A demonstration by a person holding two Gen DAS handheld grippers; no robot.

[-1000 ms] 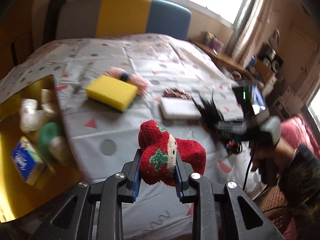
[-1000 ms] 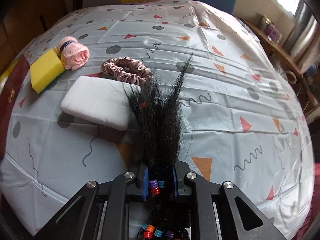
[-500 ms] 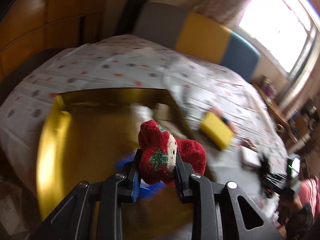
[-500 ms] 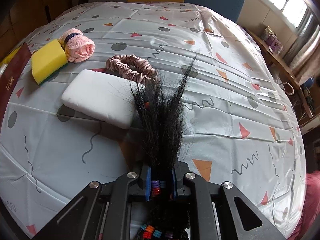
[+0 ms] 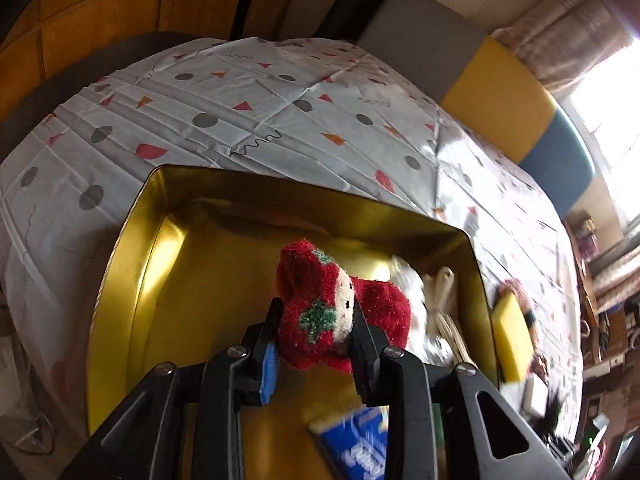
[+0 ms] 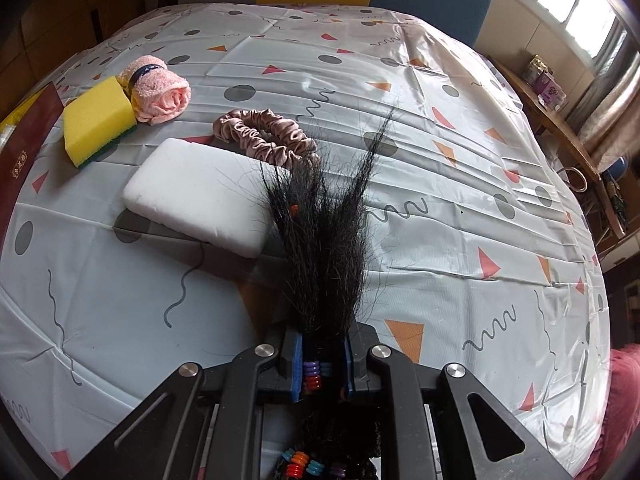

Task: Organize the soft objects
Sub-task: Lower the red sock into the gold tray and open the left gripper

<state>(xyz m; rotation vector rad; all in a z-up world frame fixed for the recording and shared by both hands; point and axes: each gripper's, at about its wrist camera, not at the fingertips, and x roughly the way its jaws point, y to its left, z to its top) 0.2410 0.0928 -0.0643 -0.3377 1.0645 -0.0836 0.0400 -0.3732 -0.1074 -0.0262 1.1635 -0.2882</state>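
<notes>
Fingers on the left gripper point(image 5: 314, 338) are closed tight on the red fuzzy sock point(image 5: 332, 312), pads squeezing its middle so both ends bulge out above the jaws; sock is held up over the gold tin box point(image 5: 132, 280), not yet resting on its floor. Box already has stuff along its right side: a white crinkly bundle point(image 5: 408, 284), a cream bundle tied with cord point(image 5: 442, 312), and a blue printed packet point(image 5: 356, 444) near the bottom edge. Left and middle of the box floor look bare, so I'd aim the drop there. For a clean release: lower until the sock is close to the floor, keep it clear of the rim, then open, since fuzzy fabric may cling to the pads, so open wide and lift straight up. Right gripper point(image 6: 320, 364) is clamped on a black hair tuft with coloured bands point(image 6: 324, 248), pinched at the banded end, strands fanning forward over the patterned tablecloth point(image 6: 460, 184). Loose on the cloth: white foam block point(image 6: 200, 196), pink scrunchie point(image 6: 264, 136) touching its far edge, yellow sponge point(image 6: 96, 120) with the rolled pink towel point(image 6: 160, 92) right against it, both near the box's dark red outer wall point(image 6: 28, 148). Judging by that, several items are left to go; hold the right side clear until the left one is out of the box
</notes>
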